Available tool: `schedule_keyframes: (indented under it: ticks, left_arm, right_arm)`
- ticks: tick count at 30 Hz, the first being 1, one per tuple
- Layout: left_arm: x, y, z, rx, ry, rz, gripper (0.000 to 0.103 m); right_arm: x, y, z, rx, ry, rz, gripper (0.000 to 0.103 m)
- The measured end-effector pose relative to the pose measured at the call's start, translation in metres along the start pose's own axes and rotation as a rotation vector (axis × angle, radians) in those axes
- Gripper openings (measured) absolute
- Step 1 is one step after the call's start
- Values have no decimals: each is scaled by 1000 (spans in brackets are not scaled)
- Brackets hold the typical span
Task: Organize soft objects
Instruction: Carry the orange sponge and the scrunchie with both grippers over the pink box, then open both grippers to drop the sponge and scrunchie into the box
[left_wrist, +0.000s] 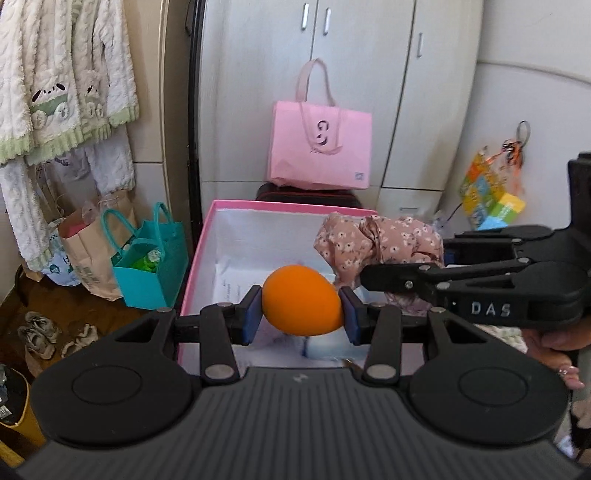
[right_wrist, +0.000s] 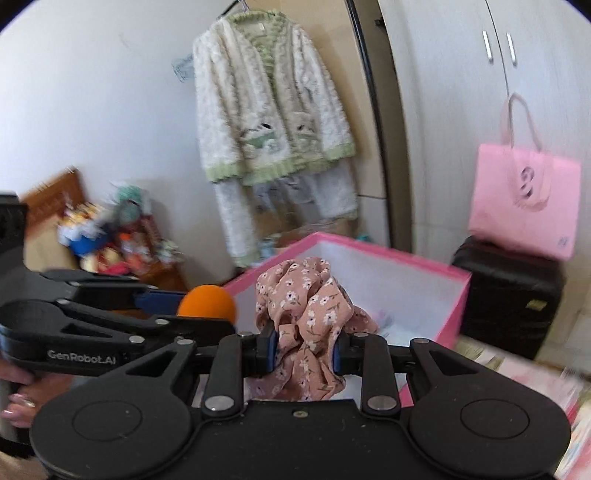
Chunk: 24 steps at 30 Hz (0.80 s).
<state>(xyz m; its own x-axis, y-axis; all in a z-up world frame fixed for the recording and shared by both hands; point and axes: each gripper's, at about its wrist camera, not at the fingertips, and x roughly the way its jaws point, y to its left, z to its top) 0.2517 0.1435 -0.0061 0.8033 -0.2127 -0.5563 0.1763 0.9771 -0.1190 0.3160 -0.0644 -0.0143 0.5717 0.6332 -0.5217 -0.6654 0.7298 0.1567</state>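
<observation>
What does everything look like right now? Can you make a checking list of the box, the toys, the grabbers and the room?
Surface: pink box, open, white inside, papers on its floor.
Job's things: orange squishy egg and floral cloth, both held over the box.
Clutter: teal bag, paper bag, shoes, toy pile.
Grippers: left gripper jaws shut on the egg; right gripper jaws shut on the cloth.
Cables: nothing seen.
Surroundings: fluffy jacket hanging, pink tote on a black case, white cupboards.
</observation>
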Motion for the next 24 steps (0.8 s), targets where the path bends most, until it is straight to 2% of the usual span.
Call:
schedule_keyframes:
  ticks: [3,6,11,16,18,20,24]
  left_arm:
    - [17,8,8,-42,-8,28,43]
    - [32,11,16,-39,23,19,43]
    - [61,8,24,-19,101,16,43]
    - [70,11,29,-32,97,8,44]
    - [72,12,31,-35,70,28,46]
    - [74,12,31,-30,55,72,49]
    - [67,7,28,26,36,120,66]
  right_arm:
    - [21,-1,9,-64,43,-51,32]
    - [41,-8,16,-84,109,-47,32]
    - [64,-18,21,-109,154,-92,32]
    - [80,-23,21,-116,181,-121,33]
    - [81,-21,22,-140,173,-120,41]
    - [80,-16,22,-185,155,-147,63]
    - [64,-15,20,-202,117,-172,67]
